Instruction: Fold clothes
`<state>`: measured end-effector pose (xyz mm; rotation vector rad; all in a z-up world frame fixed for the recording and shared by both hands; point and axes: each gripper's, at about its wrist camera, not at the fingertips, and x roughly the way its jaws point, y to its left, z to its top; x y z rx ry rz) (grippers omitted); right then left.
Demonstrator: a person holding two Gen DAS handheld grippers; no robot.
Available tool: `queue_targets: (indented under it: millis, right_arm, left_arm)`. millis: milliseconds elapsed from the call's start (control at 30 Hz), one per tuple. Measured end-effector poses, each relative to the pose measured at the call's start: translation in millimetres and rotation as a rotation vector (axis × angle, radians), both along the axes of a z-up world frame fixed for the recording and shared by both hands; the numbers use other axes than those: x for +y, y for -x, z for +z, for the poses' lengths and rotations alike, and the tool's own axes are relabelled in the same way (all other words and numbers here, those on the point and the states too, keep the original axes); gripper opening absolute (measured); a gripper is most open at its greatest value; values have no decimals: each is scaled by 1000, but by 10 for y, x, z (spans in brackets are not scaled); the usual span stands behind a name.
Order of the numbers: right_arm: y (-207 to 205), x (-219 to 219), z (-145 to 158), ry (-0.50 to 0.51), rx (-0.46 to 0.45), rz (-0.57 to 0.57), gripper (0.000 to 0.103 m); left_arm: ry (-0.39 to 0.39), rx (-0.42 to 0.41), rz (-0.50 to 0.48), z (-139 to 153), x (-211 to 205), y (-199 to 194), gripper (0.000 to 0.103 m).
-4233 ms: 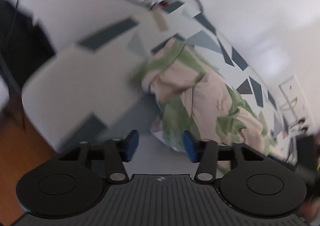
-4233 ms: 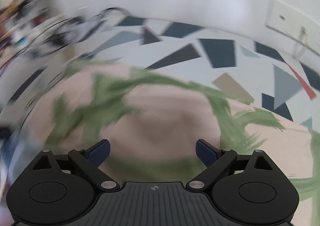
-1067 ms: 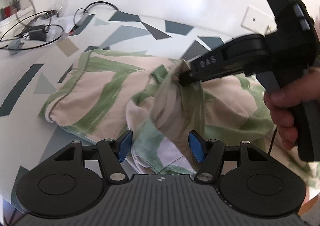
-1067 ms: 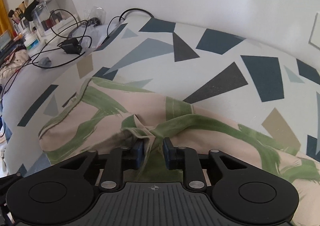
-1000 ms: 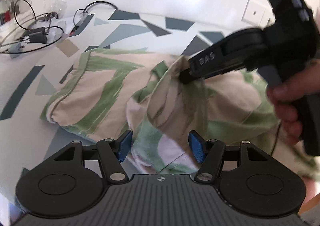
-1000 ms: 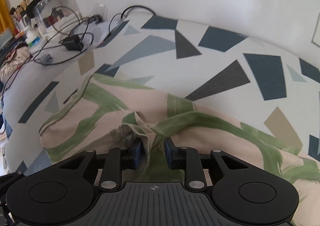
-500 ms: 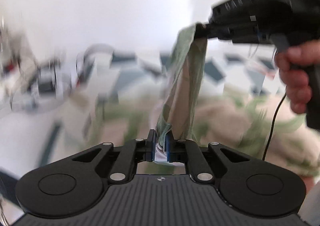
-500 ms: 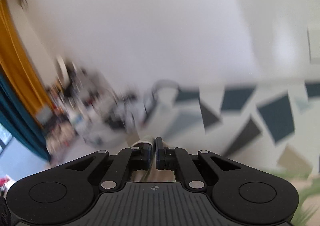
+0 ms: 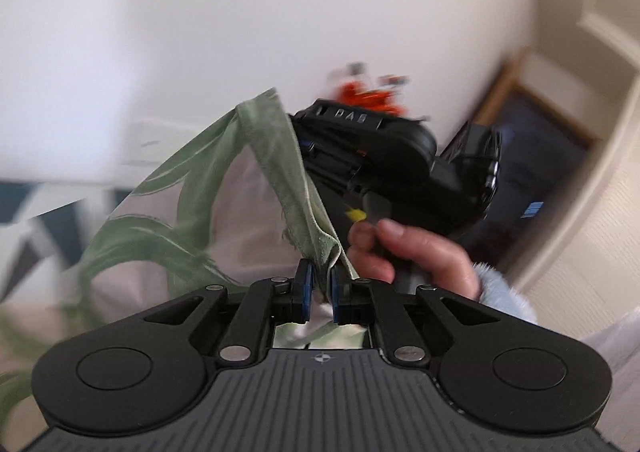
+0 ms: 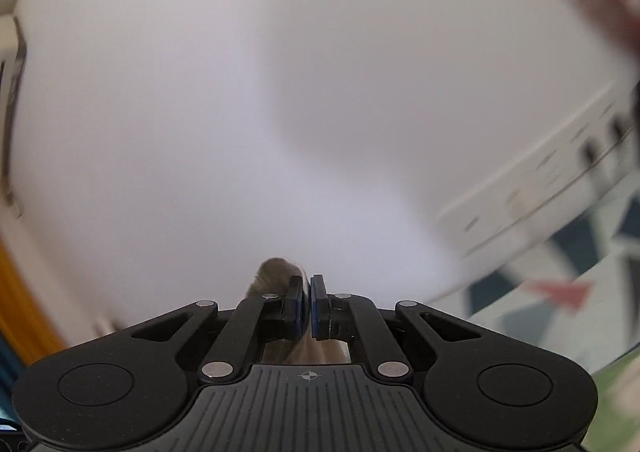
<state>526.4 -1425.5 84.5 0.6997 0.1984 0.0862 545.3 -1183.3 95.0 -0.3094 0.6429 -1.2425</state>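
The green-and-beige leaf-print garment, soft and creased, hangs lifted above the geometric-patterned bedspread at four o'clock. The left gripper pinches its hem; the right gripper clamps another fold. Behind stands a smooth white wall with a socket plate.

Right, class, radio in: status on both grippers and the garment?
Left gripper shut on garment edge. Right gripper shut on its far end. Garment lifted, strung between them. Nothing in the way.
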Motion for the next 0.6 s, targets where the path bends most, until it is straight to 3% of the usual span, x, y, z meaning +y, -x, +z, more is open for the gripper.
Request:
queue_targets:
  millis: [133, 233, 300, 433, 600]
  right_arm:
    - [294, -153, 570, 141, -123, -96, 4]
    - [174, 25, 822, 261, -163, -74, 4]
    - [-155, 288, 773, 334, -110, 6, 4]
    - [-1064, 969, 175, 367, 103, 274, 4]
    - [-2111, 2167, -1063, 360, 419, 549, 4]
  left_arm:
    - [202, 79, -42, 117, 8, -31, 10]
    - [242, 133, 38, -33, 307, -164, 10]
    - [218, 195, 153, -280, 633, -287, 10]
    - [94, 330, 457, -1029, 1548, -498, 7]
    - [-104, 466, 795, -1972, 2600, -608, 7]
